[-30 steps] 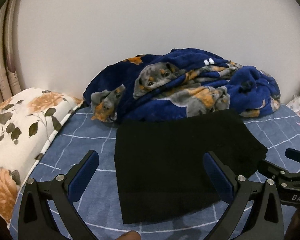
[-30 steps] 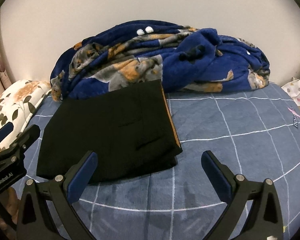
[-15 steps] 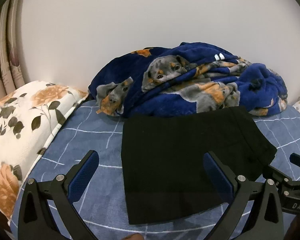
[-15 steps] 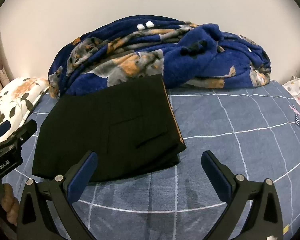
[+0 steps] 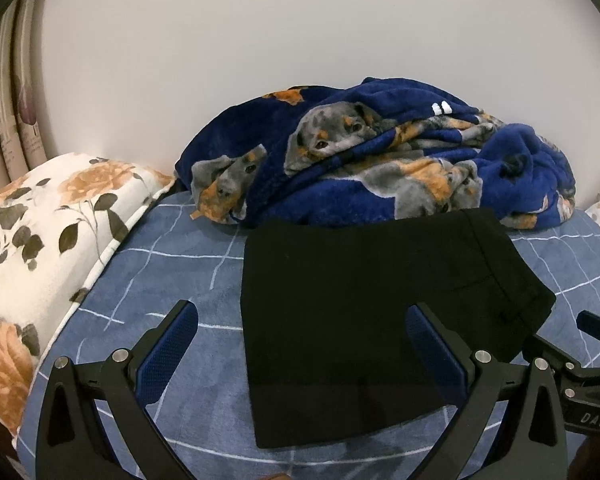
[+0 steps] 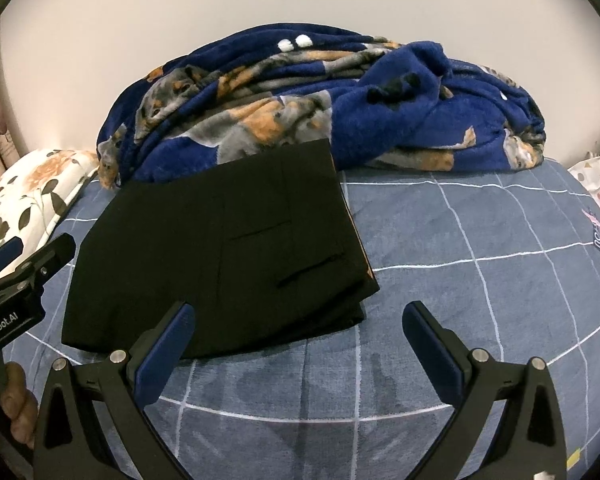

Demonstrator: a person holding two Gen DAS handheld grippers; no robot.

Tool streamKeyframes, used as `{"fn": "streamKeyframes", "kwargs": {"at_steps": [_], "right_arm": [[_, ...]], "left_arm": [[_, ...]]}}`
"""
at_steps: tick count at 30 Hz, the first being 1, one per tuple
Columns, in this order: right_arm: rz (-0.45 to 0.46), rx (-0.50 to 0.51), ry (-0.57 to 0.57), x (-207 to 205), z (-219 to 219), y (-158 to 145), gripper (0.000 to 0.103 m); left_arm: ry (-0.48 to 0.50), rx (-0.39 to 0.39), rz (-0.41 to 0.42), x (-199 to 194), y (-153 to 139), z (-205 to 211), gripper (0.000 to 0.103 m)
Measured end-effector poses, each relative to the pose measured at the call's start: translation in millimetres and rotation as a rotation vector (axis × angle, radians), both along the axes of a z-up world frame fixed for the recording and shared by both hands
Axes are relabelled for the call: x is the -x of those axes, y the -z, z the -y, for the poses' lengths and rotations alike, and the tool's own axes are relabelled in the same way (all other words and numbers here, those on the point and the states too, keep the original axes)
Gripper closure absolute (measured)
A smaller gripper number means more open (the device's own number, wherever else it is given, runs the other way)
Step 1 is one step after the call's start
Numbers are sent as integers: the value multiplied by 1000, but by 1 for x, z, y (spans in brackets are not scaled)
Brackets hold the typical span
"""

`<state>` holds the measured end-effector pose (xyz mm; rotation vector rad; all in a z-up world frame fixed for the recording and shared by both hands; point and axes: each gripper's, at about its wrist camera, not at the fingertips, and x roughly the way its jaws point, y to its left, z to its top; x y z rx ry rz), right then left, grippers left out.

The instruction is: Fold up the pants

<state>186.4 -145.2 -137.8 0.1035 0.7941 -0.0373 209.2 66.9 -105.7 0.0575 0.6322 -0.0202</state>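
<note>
The black pants (image 5: 360, 308) lie folded into a flat rectangle on the blue checked bed sheet (image 5: 180, 280). In the right wrist view the pants (image 6: 228, 248) show a back pocket and an orange lining edge on their right side. My left gripper (image 5: 300, 316) hovers open just in front of the pants' near edge, holding nothing. My right gripper (image 6: 298, 316) is open too, near the pants' near right corner, over bare sheet. Each view catches the other gripper at its edge: the right one (image 5: 596, 364) and the left one (image 6: 20, 272).
A crumpled blue blanket with dog prints (image 5: 380, 160) is heaped against the white wall behind the pants. A floral pillow (image 5: 48, 232) lies at the left. Spotted cloth (image 6: 596, 184) sits at the far right. Bare sheet (image 6: 480, 272) stretches right of the pants.
Both grippers have drawn back and risen a little from the folded pants. The pants lie still and both grippers stay open.
</note>
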Motion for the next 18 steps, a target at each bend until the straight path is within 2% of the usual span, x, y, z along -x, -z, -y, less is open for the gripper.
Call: {"fn": "streamKeyframes", "kwargs": {"at_steps": [9,12,16,18], "right_arm": [[-12,-2,-4,-1,-1,3,0],[-12,-2,-3,-1,-1,4,0],[-5,3,2,0,-2,4,0],[-3,2,5,1,-2,3,0]], "left_arm": [[21,1,-14,-2,5,4,0],[13,-22,36,2,4,7,0],[3,8,57,9,-1,4,0],[6,30,39,9,-4,1,0]]}}
